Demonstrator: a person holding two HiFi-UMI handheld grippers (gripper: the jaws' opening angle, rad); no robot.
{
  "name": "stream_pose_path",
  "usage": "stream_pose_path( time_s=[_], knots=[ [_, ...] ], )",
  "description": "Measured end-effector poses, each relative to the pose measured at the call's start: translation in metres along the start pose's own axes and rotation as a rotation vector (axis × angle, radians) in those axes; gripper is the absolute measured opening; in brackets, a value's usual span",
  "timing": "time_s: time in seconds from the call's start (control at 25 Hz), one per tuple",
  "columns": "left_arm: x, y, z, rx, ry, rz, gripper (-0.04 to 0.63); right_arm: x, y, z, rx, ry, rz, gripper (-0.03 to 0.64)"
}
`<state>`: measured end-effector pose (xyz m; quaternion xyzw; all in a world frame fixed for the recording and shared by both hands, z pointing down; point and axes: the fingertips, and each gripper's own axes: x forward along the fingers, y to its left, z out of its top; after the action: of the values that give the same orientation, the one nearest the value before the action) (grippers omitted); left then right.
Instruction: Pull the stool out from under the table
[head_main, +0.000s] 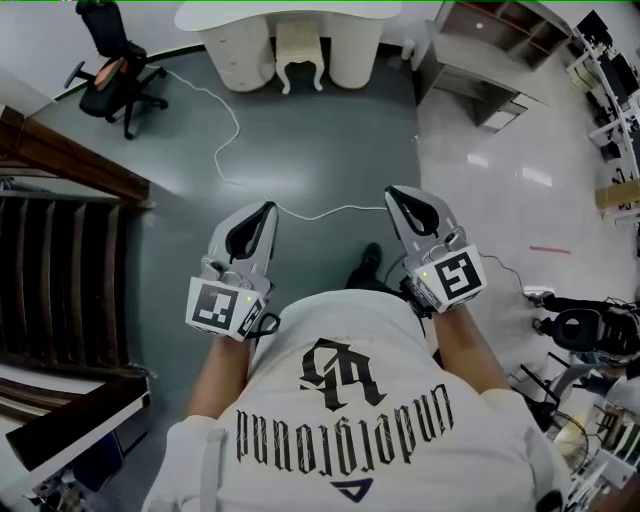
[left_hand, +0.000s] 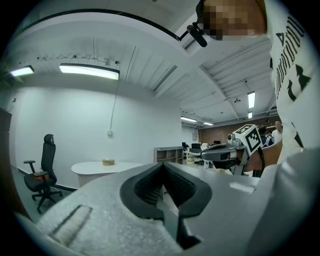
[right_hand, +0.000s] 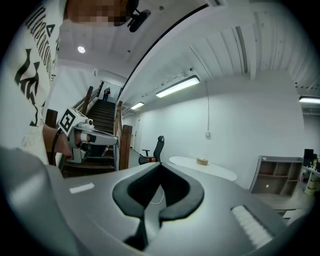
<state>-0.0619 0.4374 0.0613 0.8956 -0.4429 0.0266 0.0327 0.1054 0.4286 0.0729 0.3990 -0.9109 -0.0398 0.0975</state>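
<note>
A small white stool (head_main: 298, 50) with curved legs stands tucked under the white curved table (head_main: 345, 12) at the far side of the room. Both grippers are held out at waist height, far short of it. My left gripper (head_main: 266, 208) is shut with nothing in its jaws, and so is my right gripper (head_main: 393, 193). In the left gripper view the table (left_hand: 95, 168) shows beyond my left gripper (left_hand: 162, 167). In the right gripper view the table (right_hand: 220, 172) lies beyond my right gripper (right_hand: 160, 167). The stool is hidden in both gripper views.
A black office chair (head_main: 112, 60) stands at the far left. A white cable (head_main: 232, 130) trails over the grey floor. A wooden staircase (head_main: 60, 230) runs along the left. A grey shelf unit (head_main: 495, 50) stands at the far right. A small box (right_hand: 202, 161) rests on the table.
</note>
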Motion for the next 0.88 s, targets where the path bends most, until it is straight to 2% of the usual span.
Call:
stream_pose_path(
  time_s=[0.56, 0.68, 0.88],
  knots=[
    [0.174, -0.012, -0.005, 0.004, 0.058, 0.089, 0.006, 0.026, -0.175, -0.032, 0.061, -0.009, 0.074, 0.000],
    [0.203, -0.018, -0.010, 0.023, 0.074, 0.103, 0.006, 0.028, -0.205, -0.047, 0.061, -0.003, 0.094, 0.000],
    [0.236, -0.021, -0.019, 0.013, 0.106, 0.108, 0.006, 0.029, -0.240, -0.068, 0.071, 0.019, 0.102, 0.000]
  ],
)
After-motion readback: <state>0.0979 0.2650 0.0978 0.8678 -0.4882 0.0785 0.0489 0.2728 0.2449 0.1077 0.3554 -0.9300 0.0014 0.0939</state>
